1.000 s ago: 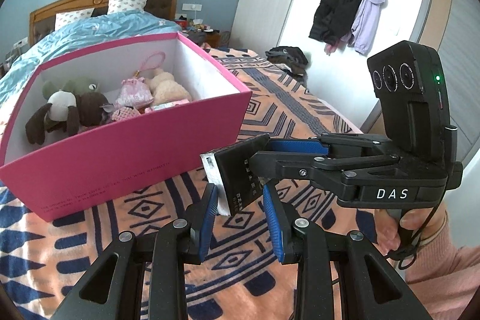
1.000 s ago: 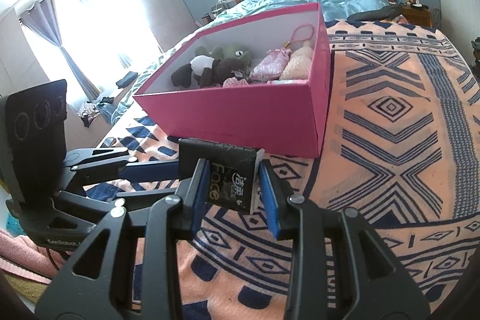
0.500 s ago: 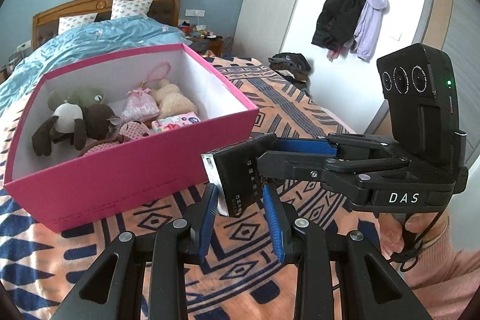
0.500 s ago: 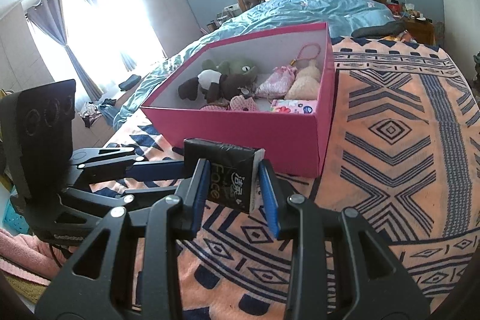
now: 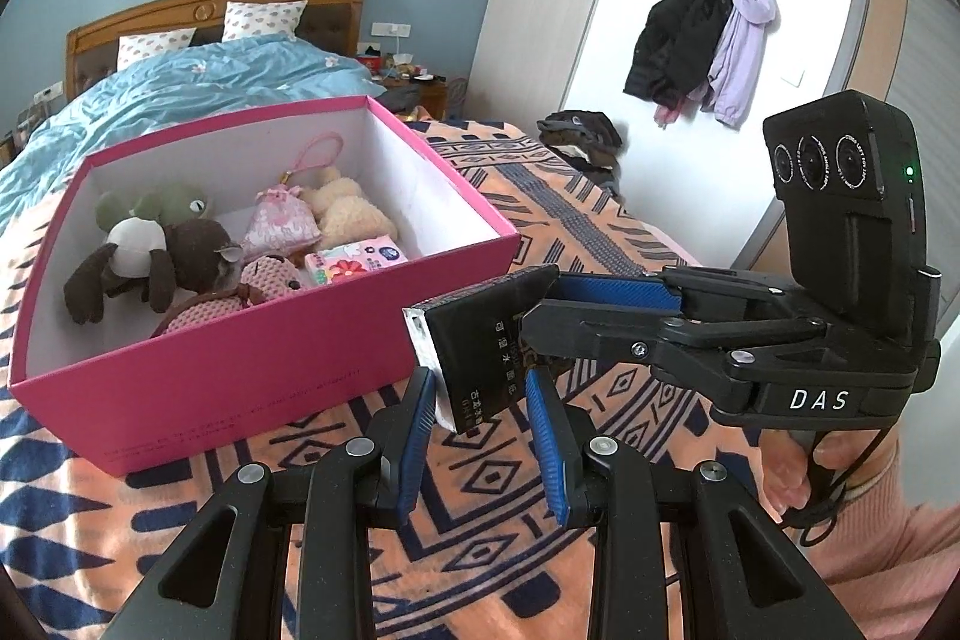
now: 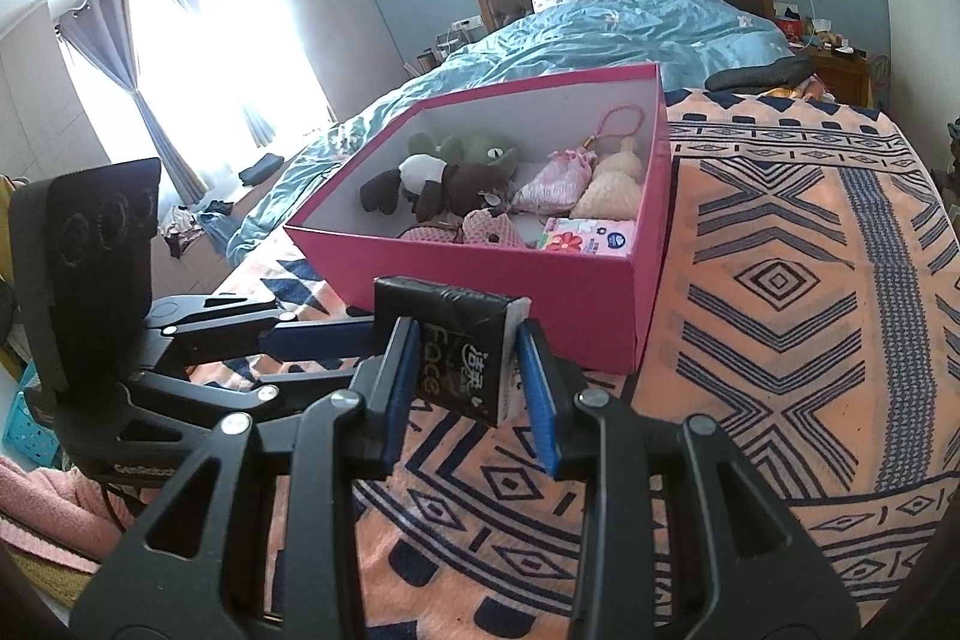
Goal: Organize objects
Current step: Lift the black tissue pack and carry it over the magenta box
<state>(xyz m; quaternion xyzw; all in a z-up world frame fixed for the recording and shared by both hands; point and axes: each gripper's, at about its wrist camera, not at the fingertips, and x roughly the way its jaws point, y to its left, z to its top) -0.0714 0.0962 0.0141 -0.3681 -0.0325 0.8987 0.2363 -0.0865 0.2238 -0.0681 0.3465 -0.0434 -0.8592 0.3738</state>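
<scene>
A black tissue pack (image 5: 486, 340) hangs in mid-air at the centre of both views, just in front of the near wall of the pink box (image 5: 252, 370), above the patterned blanket (image 6: 780, 310). Both tools are on it at once: the left gripper (image 5: 480, 436) has its blue pads against the pack's two sides, and the right gripper (image 5: 540, 307), reaching in from the right of the left view, pinches the pack's far end. In the right wrist view the right gripper (image 6: 465, 370) likewise brackets the pack (image 6: 462, 340).

The box already holds plush toys (image 5: 150, 244), a pink pouch (image 5: 279, 226) and a floral tissue pack (image 5: 354, 265).

The risk lies in the shared grip. The soft pack could crumple or twist if the hands pull apart, or drop onto the blanket short of the box if both release together.
</scene>
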